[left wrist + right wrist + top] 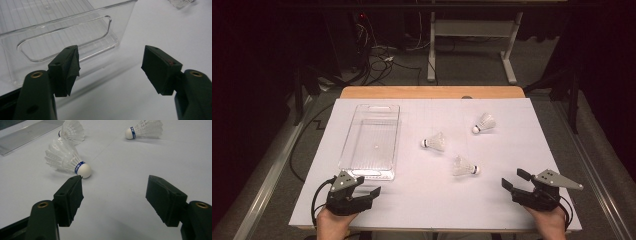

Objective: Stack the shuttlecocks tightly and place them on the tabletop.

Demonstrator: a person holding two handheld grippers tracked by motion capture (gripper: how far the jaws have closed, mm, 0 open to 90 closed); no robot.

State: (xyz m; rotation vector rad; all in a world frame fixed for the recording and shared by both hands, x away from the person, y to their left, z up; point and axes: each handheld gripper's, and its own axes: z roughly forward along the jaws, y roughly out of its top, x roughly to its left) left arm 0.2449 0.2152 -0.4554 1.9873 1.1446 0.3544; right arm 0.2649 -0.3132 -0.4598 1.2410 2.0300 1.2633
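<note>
Left edge of the table: left gripper rests low near the front edge, held in a hand. Jaws stand wide apart, nothing between them. In the left gripper view the same gripper points at the near end wall of the bin, just beside it, not touching.

Bin: clear plastic, long, lying left of centre on the white sheet, handle slot at each end. Nothing inside as far as can be seen; no shuttle in it.

Middle to right: three shuttles on the sheet, all on their sides, all outside the bin and apart from one another. Middle shuttle lies closest to the bin, cork toward it. Near shuttle lies closer to the person, cork pointing right. Far shuttle is farthest back and right.

Right edge: right gripper near the front right corner, hand behind it. Jaws spread open and empty. In the right gripper view this gripper faces the near shuttle, whose cork sits just off the tip of one jaw; gap visible, no contact. Middle shuttle and far shuttle lie beyond.

Judgement: work looks to be loading shuttles into the bin. Nothing done yet: zero of three in. Right gripper seems set up for the near shuttle first. All three picks and drops remain.
</note>
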